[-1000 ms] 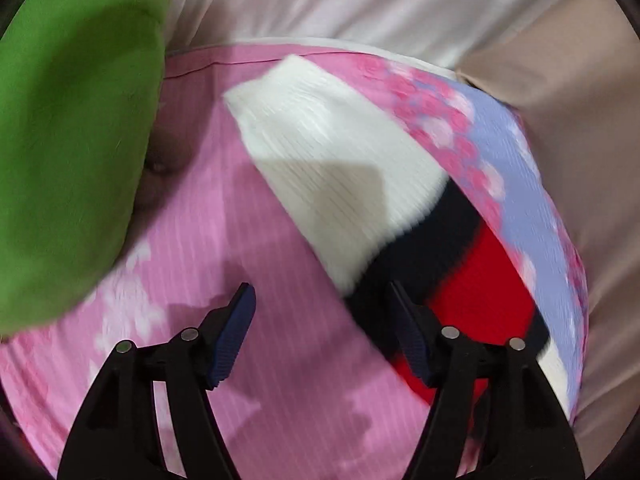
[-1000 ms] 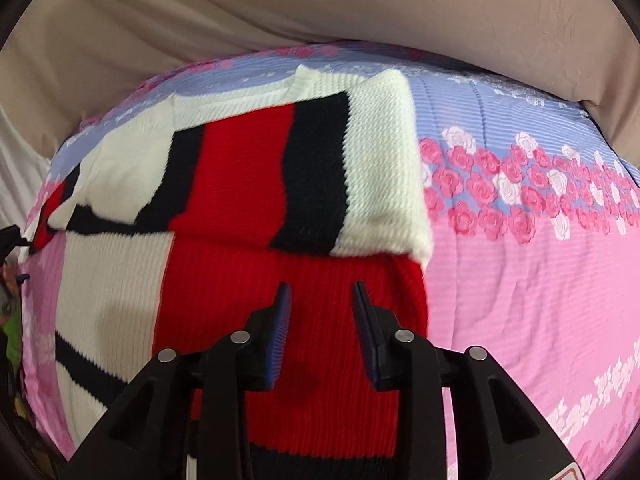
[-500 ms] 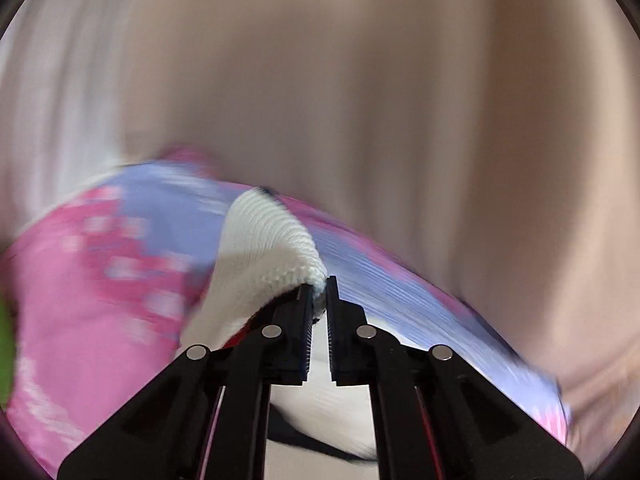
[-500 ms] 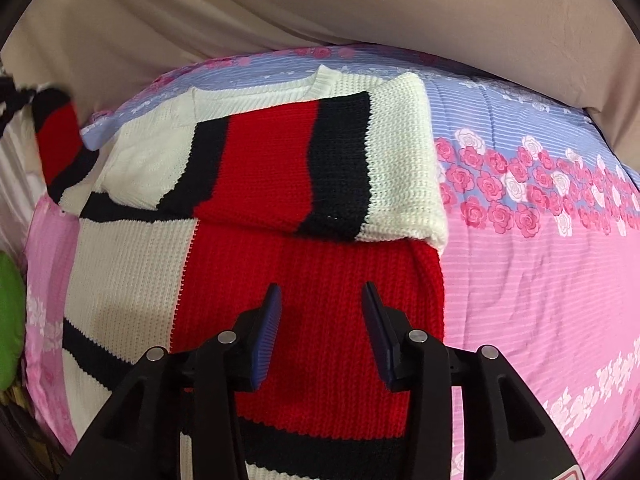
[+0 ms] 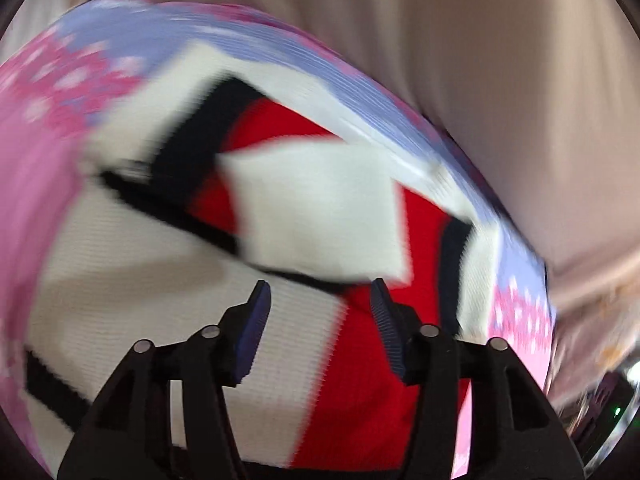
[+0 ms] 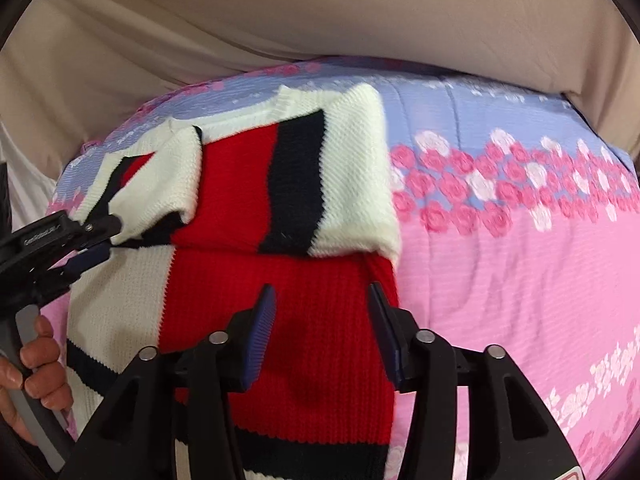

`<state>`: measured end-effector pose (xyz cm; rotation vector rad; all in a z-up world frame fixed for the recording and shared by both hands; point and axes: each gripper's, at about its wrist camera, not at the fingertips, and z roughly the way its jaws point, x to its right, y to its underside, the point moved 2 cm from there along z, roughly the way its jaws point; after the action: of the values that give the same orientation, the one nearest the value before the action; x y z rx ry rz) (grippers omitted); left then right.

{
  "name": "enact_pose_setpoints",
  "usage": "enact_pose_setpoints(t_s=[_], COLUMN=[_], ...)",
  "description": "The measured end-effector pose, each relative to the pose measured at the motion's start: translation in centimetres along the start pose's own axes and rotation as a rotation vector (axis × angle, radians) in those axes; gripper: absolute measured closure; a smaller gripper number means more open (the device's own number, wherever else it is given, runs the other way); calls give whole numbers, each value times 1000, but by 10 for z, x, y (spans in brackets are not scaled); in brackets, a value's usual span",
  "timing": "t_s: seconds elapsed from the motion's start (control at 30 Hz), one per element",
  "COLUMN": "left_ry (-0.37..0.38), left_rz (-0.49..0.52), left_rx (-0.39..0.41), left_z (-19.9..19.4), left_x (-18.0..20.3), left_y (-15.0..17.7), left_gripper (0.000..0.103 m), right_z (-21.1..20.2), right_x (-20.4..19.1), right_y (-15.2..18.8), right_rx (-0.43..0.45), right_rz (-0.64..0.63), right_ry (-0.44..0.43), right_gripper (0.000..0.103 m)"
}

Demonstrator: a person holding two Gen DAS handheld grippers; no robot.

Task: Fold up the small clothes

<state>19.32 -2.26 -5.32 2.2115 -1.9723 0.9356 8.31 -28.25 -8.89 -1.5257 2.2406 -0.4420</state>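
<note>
The knitted sweater (image 6: pixel 248 240) lies on the bed (image 6: pixel 520 260), both sleeves folded across its chest. Right gripper (image 6: pixel 322 320) and left gripper (image 5: pixel 320 316) hover above it; both have just been opening, nothing between their jaws.

Your sweater (image 6: pixel 276 304) is chunky ribbed knit, matt and coarse. The quilted bedspread (image 6: pixel 520 280) under it looks like soft printed cotton. Both grippers' fingers (image 6: pixel 260 336) are matt black plastic with ridged blue pads.

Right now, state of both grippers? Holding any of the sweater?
Left gripper: open, fingers just spread apart, nothing between them; sleeve lies folded on the sweater.
Right gripper: open, has been widening, empty above the sweater.
</note>
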Motion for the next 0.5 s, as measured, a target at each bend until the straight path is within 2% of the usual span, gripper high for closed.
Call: enact_pose_setpoints(t_s=[0.07, 0.17, 0.27, 0.4, 0.5], left_ry=[-26, -103, -121, -101, -117], left_rz=[-102, -176, -273, -367, -363], left_rx=[33, 51, 43, 31, 26], left_z=[-9, -10, -7, 1, 6], left_x=[-33, -70, -103, -124, -128], left_y=[-18, -35, -48, -60, -65], left_gripper=[52, 52, 52, 52, 52], right_z=[3, 9, 23, 57, 81], right_x=[-20, -70, -124, -183, -204], right_y=[-12, -29, -38, -34, -25], right_rx=[23, 55, 80, 27, -25], right_rz=[-73, -250, -435, -627, -700], right_ry=[7, -4, -28, -71, -89], right_gripper=[51, 49, 43, 42, 42])
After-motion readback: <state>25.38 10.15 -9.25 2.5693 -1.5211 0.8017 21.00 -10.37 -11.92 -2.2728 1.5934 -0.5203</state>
